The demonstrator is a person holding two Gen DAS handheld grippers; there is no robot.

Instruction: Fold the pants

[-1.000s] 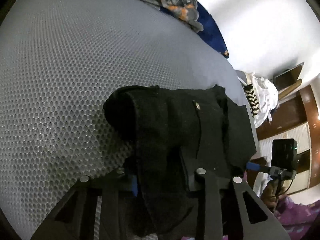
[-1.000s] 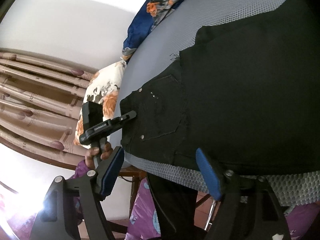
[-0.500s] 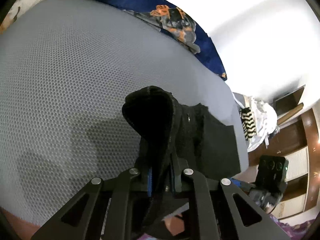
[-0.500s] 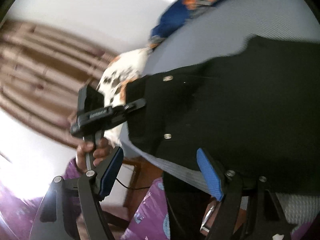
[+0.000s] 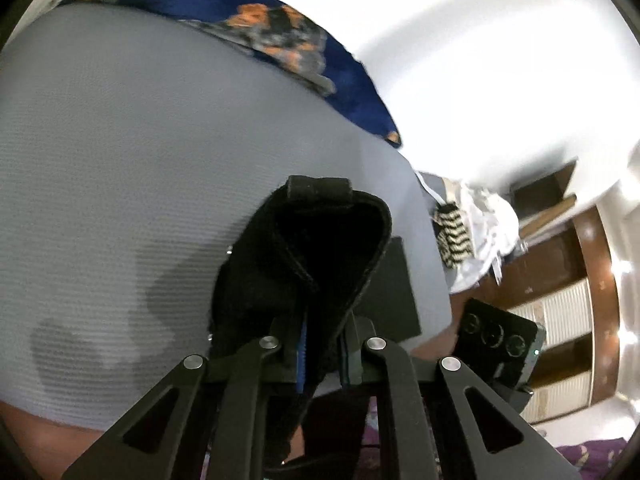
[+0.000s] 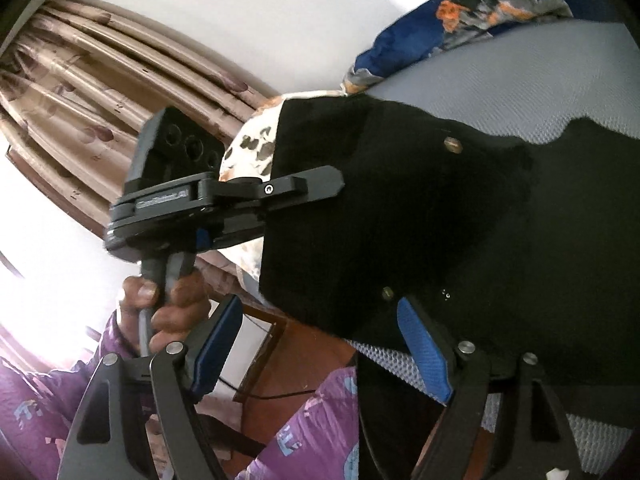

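Between the pads of our left gripper [image 5: 322, 346] sits a bunched fold of the black denim pants [image 5: 320, 252], pinched tight and raised off the grey mesh-covered bed [image 5: 132, 152]. Our right gripper [image 6: 320, 350] stands wide apart with nothing between its blue pads, its jaws having just been opening, near the bed's edge. Beyond it the pants spread flat across the bed, one edge drawn up by the left gripper. We see a blue floral pillow [image 6: 472, 4] at the far side.
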